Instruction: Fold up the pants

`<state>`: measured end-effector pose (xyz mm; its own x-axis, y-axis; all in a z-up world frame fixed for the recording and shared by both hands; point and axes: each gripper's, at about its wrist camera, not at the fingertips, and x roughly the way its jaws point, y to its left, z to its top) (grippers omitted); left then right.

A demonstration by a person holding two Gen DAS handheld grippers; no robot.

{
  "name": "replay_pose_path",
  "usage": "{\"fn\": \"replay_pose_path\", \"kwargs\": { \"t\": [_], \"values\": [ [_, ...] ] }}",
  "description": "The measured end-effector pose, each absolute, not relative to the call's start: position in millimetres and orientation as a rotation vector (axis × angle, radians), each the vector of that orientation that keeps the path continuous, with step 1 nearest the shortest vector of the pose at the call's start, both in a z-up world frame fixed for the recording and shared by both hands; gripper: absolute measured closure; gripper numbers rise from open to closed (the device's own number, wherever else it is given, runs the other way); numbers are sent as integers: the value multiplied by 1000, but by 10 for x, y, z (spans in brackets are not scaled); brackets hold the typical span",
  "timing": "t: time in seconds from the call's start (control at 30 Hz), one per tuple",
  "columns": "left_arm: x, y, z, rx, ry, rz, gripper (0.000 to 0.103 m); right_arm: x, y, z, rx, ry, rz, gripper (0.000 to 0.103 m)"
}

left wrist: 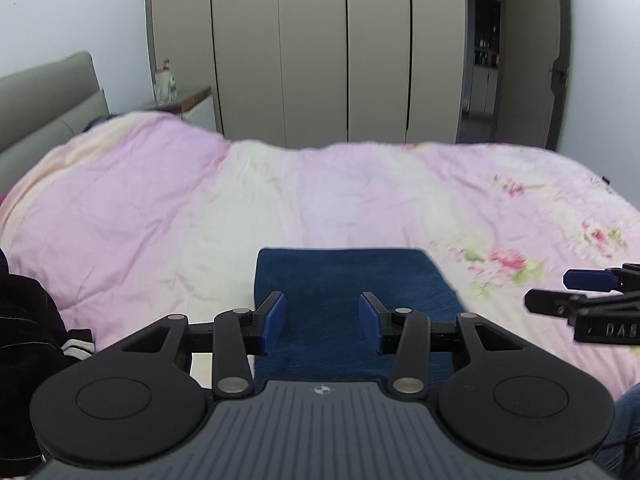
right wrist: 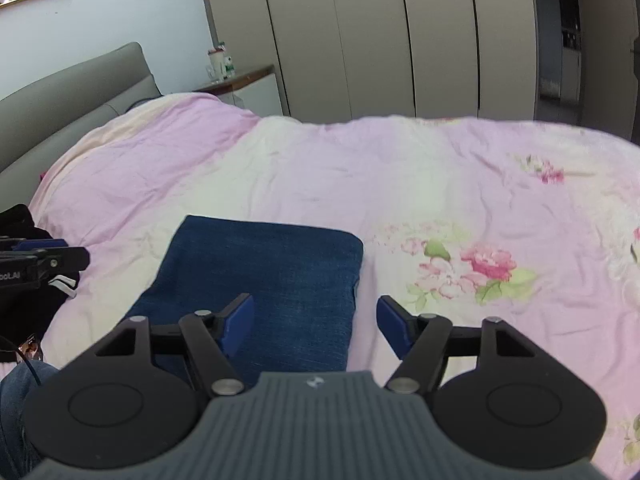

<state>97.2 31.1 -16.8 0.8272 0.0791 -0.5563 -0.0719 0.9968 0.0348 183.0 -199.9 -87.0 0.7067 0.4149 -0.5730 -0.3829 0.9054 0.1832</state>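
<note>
pants point(right wrist: 264, 276): lay folded in a compact blue denim rectangle on the pink floral bedspread point(right wrist: 420, 184), near edge of bed.
left gripper point(left wrist: 322, 320): jaws stood apart, nothing between the pads, above the pants.
right gripper point(right wrist: 316, 324): jaws wide apart, empty, over the pants' right edge.
step: fold judged complete; both tools clear of the cloth.
next move: likely none, or a light squaring of edges.
writing: partial "dab" on the right gripper in the left view; the rest was cut off.

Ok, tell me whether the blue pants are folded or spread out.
Folded: the blue pants lie on the bedspread as one compact rectangle, with no legs spread out.
</note>
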Motion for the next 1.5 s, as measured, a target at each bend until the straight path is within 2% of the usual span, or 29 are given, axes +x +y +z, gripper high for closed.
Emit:
{"fn": "replay_pose_path", "kwargs": {
  "t": [0.03,0.13,0.3,0.43,0.77,1.07,1.5],
  "values": [
    [903,260,-137,8,568,71,52,1707,-1983,-795,45,623,442,25],
    [711,181,-95,-9,518,65,49,1315,-1980,-584,44,532,425,12],
    [503,62,-142,39,489,93,40,805,-2028,-441,31,427,363,5],
    [418,61,-209,44,510,100,30,515,-2045,-467,3,394,292,5],
    [304,15,-411,34,546,124,27,197,-1994,-625,-34,388,183,5],
    [405,-28,-634,33,645,125,27,293,-1932,-865,-3,498,205,5],
    [370,-49,-631,49,648,123,27,321,-1977,-901,25,510,211,5]
  ]
}}
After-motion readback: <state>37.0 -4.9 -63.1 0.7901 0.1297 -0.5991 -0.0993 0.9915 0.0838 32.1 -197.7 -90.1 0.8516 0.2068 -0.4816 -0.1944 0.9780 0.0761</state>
